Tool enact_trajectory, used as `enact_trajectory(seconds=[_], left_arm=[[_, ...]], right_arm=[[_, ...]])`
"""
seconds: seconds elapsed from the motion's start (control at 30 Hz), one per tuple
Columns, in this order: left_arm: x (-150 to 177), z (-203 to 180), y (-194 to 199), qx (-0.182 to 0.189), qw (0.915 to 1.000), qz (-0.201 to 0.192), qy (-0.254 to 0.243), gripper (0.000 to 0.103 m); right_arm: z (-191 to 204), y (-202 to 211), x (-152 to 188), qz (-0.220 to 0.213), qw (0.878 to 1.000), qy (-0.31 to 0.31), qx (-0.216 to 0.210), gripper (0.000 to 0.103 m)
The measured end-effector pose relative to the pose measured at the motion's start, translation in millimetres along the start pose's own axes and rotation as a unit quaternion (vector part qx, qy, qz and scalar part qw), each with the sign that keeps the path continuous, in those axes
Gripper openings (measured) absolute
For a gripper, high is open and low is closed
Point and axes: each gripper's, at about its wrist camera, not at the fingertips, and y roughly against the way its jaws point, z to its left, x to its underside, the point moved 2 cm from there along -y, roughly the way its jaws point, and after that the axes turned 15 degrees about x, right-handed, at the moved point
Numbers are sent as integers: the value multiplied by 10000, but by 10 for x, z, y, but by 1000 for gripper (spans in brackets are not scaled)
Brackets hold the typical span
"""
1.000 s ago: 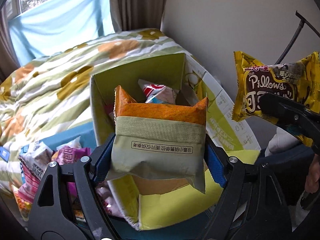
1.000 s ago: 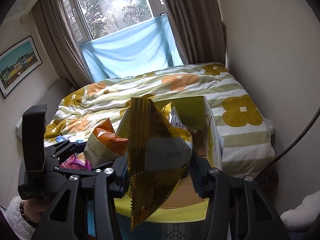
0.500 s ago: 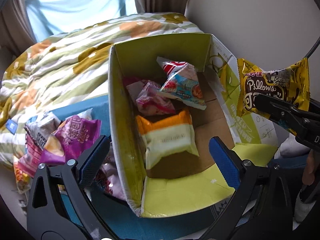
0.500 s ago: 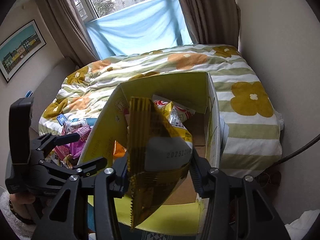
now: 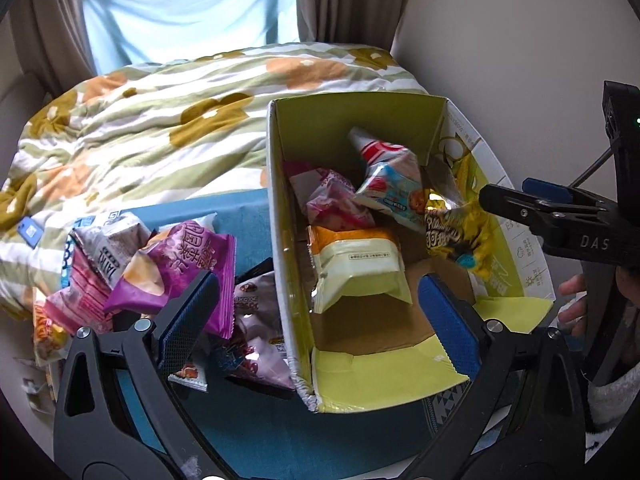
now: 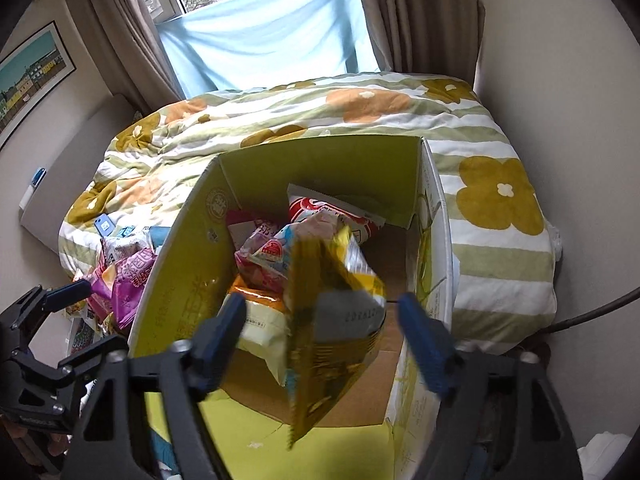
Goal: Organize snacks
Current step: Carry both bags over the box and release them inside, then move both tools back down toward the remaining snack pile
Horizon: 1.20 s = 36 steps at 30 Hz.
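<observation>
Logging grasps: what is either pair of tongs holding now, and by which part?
Nothing. Left tongs open, empty; right tongs open, yellow packet loose between them.

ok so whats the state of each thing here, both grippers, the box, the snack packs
left gripper: open, empty
right gripper: open, fingers clear of the yellow pack
yellow pack: loose over the box, blurred
cardboard box: open, flaps out, partly filled
orange and cream pack: lying in the box
purple pack: on the pile outside the box
</observation>
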Motion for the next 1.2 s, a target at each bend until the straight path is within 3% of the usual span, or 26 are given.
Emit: enact_trajectory(seconds=[0.03, 0.27, 0.6, 0.77, 1.03, 1.2], left_arm=[[17, 25, -10, -1, 10000, 31, 32, 99], [-10, 86, 29, 65, 10000, -17, 67, 99], [-87, -122, 387, -64, 9988, -426, -224, 99], [-54, -159, 692, -146, 9974, -687, -135, 99], [168, 80, 1243, -715, 9922, -1009, 140, 99], [398, 391, 1547, -880, 9879, -1211, 396, 99]], right_arm=[[-14, 4, 14, -26, 10000, -76, -32, 103], [-60, 43, 77, 113, 9998, -153, -67, 103], [-37, 490, 62, -286, 9995, -92, -36, 103], [61, 732, -6, -459, 9989, 24, -50, 103], [377, 1030, -76, -897, 9946, 383, -364, 103], [724, 1185, -34, -1184, 9897, 618, -523, 103]])
